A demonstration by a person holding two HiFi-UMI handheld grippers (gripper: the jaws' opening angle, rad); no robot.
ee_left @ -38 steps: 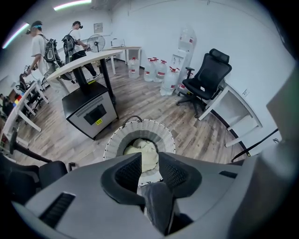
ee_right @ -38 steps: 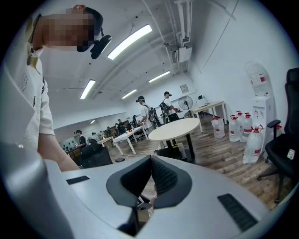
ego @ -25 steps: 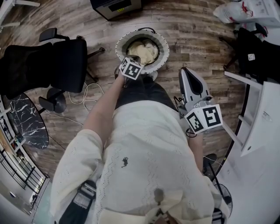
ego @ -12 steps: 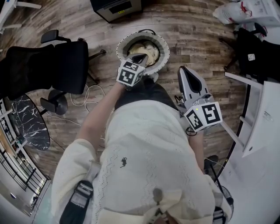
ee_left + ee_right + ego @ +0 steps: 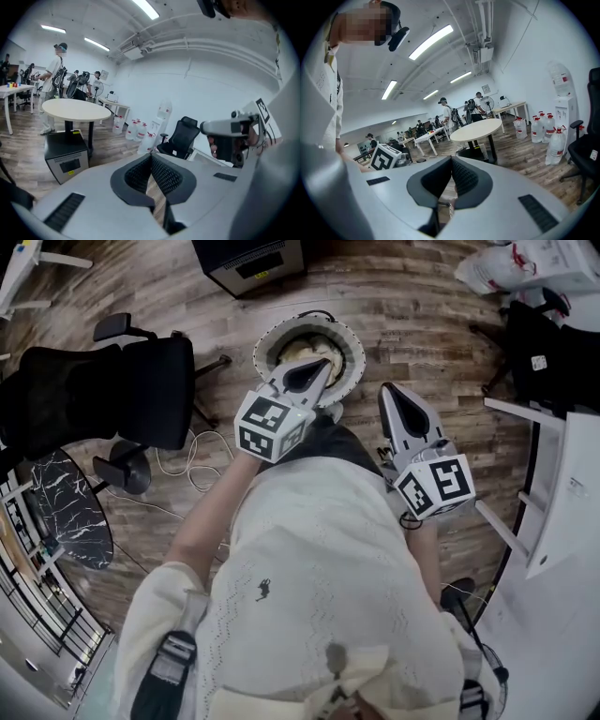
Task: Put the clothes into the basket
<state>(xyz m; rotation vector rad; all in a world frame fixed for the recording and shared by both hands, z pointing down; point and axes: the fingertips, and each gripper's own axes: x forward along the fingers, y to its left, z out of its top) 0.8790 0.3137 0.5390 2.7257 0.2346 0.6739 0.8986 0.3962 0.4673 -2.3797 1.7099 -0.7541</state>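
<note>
A round white basket [image 5: 353, 341] stands on the wooden floor in front of the person, with cream clothes [image 5: 317, 344] lying in it. In the head view my left gripper [image 5: 310, 372] hangs above the basket's near side, jaws shut and empty, marker cube toward the camera. In the left gripper view its jaws [image 5: 151, 157] meet with nothing between them. My right gripper [image 5: 391, 396] is held to the right of the basket, over bare floor. Its jaws [image 5: 451, 160] also touch and hold nothing.
A black office chair [image 5: 103, 399] stands left of the basket, with cables [image 5: 178, 451] on the floor beside it. A black cabinet [image 5: 248, 259] stands behind the basket, a marble side table [image 5: 61, 512] at far left, a white desk [image 5: 562, 493] at right.
My left gripper has risen from the basket's rim toward the camera, shut and empty. The right gripper has stayed where it was.
</note>
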